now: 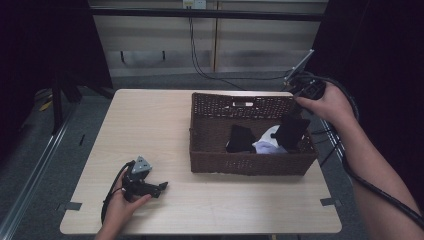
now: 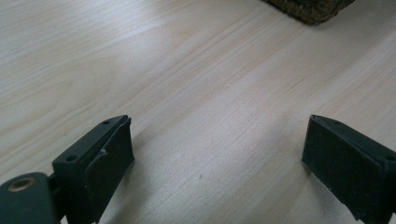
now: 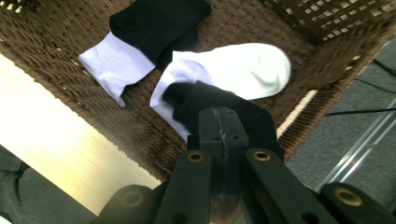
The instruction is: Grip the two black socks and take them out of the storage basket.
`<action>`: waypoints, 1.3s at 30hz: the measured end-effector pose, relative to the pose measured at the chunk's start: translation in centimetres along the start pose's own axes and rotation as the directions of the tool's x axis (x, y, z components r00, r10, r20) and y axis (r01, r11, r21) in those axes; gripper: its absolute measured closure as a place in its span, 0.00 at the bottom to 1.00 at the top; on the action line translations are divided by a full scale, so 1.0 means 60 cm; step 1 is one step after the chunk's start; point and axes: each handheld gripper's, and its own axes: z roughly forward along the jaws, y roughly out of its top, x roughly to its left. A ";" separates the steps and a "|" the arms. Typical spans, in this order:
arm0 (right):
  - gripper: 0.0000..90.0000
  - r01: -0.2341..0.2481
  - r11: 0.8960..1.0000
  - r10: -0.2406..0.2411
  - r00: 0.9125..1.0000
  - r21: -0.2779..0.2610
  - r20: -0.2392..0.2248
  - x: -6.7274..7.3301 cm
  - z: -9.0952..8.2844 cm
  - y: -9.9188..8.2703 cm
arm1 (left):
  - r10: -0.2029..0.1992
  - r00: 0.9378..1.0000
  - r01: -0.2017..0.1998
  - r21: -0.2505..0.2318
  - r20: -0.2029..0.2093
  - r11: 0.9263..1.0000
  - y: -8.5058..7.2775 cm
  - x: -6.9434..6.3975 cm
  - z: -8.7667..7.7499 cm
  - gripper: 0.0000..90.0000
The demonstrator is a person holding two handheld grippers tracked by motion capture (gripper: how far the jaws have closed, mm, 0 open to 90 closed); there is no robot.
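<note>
Right gripper (image 3: 219, 116) has its jaws clamped on a black sock (image 1: 291, 133), dangling it over the right end of the wicker basket (image 1: 250, 160). Grip looks thin, just a pinch of fabric at the jaw tips, so the sock could slip out w/ a quick swing & drop back in. The hanging end might also snag the basket rim on the way out, or drag the white sock (image 3: 243, 70) lying right below it. Another black sock (image 3: 154, 23) w/ a white cuff lies further along the basket floor. Left gripper (image 2: 215, 154) rests low on the counter (image 2: 187, 70), jaws wide apart, nothing between them, well away from the basket.
</note>
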 end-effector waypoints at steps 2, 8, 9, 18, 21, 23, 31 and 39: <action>1.00 0.001 1.000 -0.001 1.000 -0.005 -0.001 0.002 -0.013 0.001 | 0.000 1.000 0.000 0.000 0.000 1.000 0.000 0.000 0.000 0.09; 1.00 0.022 0.999 -0.022 1.000 -0.024 0.022 0.012 -0.059 0.006 | 0.000 1.000 0.000 0.000 0.000 1.000 0.000 0.000 0.000 0.09; 1.00 0.022 0.999 -0.022 1.000 -0.024 0.022 0.012 -0.059 0.006 | 0.000 1.000 0.000 0.000 0.000 1.000 0.000 0.000 0.000 0.09; 1.00 0.054 0.996 -0.050 0.997 -0.070 0.059 0.031 -0.144 0.006 | 0.001 1.000 -0.001 0.005 0.003 1.000 0.000 0.000 0.000 0.09; 1.00 0.069 0.994 -0.063 0.995 -0.084 0.072 0.042 -0.170 0.002 | 0.002 1.000 -0.002 0.005 0.003 1.000 0.000 0.000 0.000 0.09; 1.00 0.078 0.993 -0.071 0.994 -0.092 0.078 0.050 -0.185 -0.001 | 0.002 1.000 -0.002 0.005 0.003 1.000 0.000 0.000 0.000 0.09; 1.00 0.113 0.984 -0.103 0.992 -0.139 0.079 0.087 -0.234 -0.019 | 0.001 1.000 -0.001 0.000 0.000 1.000 0.000 0.000 0.000 0.09; 1.00 0.172 0.977 -0.167 0.985 -0.124 0.052 0.132 -0.233 -0.046 | 0.001 1.000 -0.001 0.001 0.000 1.000 0.000 0.000 0.000 0.09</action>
